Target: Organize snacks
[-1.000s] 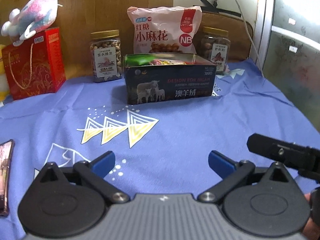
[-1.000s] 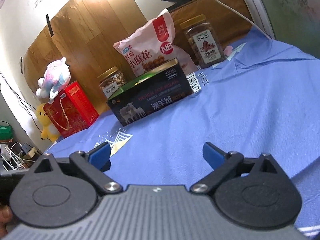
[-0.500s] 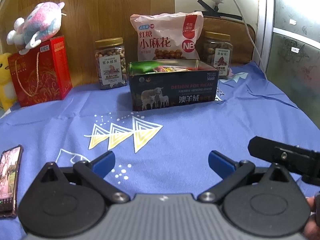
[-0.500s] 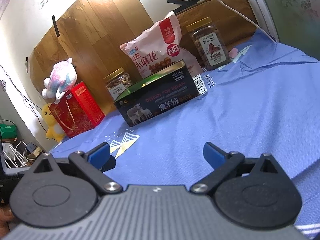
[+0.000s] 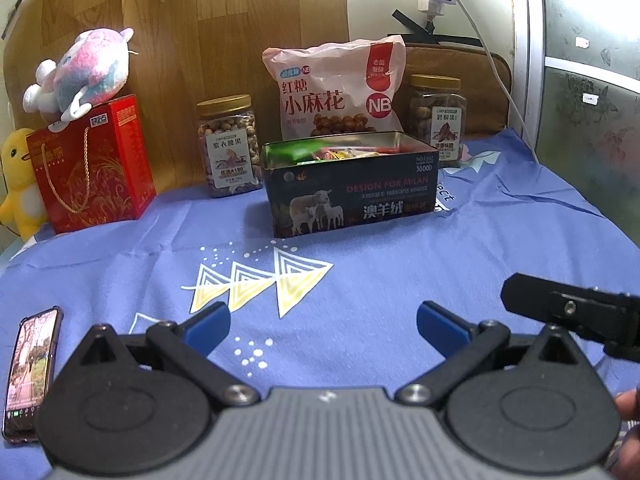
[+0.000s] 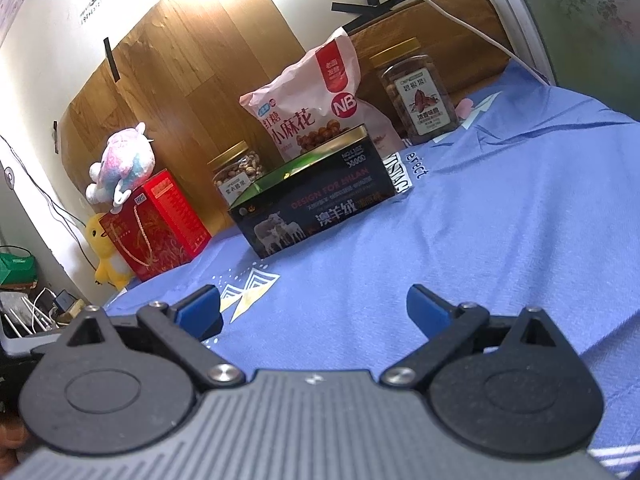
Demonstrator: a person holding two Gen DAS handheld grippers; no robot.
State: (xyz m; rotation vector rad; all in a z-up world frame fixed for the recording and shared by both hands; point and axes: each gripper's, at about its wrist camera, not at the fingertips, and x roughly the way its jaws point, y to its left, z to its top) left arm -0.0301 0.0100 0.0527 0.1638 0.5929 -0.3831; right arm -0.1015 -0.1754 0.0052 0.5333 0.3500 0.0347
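A dark open tin box (image 5: 352, 196) with sheep printed on its side stands on the blue cloth (image 5: 360, 280) and holds colourful snack packets (image 5: 332, 152). It also shows in the right wrist view (image 6: 320, 208). Behind it leans a pink snack bag (image 5: 336, 92), with a nut jar (image 5: 230, 148) to its left and a second jar (image 5: 438, 116) to its right. My left gripper (image 5: 324, 326) is open and empty, well in front of the box. My right gripper (image 6: 314, 310) is open and empty, also short of the box.
A red gift bag (image 5: 92, 168) with a plush toy (image 5: 80, 76) on top stands at the back left, beside a yellow duck toy (image 5: 18, 184). A phone (image 5: 30, 372) lies on the cloth at the near left. A wooden panel (image 5: 200, 40) backs the table.
Both grippers have drawn back and tilted up a little, so the box and snacks sit lower and farther in view. Both stay open and empty.
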